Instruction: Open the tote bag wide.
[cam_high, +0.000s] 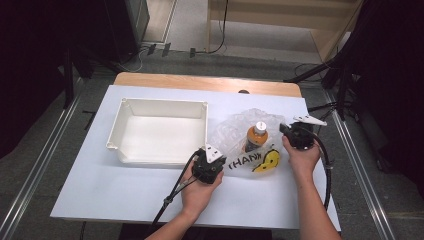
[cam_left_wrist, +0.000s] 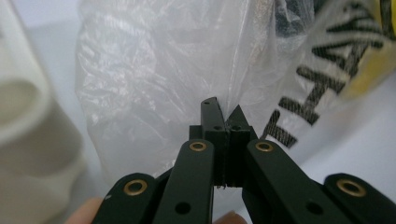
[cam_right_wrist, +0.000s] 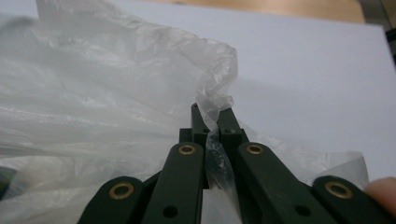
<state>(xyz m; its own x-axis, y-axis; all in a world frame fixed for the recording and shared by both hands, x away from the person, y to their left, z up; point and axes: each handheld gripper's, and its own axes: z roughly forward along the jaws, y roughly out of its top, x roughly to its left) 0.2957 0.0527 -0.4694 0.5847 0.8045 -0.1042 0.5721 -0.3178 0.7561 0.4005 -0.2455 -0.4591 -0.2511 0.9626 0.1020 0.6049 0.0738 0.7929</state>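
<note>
The left gripper (cam_left_wrist: 223, 112) was clamped on one edge of the thin clear plastic bag printed with black letters (cam_high: 235, 132), and the right gripper (cam_right_wrist: 212, 112) pinched the opposite edge. Between them, inside the bag, stood an orange bottle with a white cap (cam_high: 256, 136), just right of the white rectangular plastic bin (cam_high: 160, 131) on the table (cam_high: 100, 190); the bag's mouth stretched along the line between the grippers.

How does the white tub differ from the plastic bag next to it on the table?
The white tub is rigid, opaque and rectangular; the plastic bag is thin, see-through and crumpled. The tub holds nothing, while the bag holds an orange bottle. The tub stands untouched, while the bag is pinched by the left tongs and the right tongs at opposite sides. Both rest on the white table.
</note>
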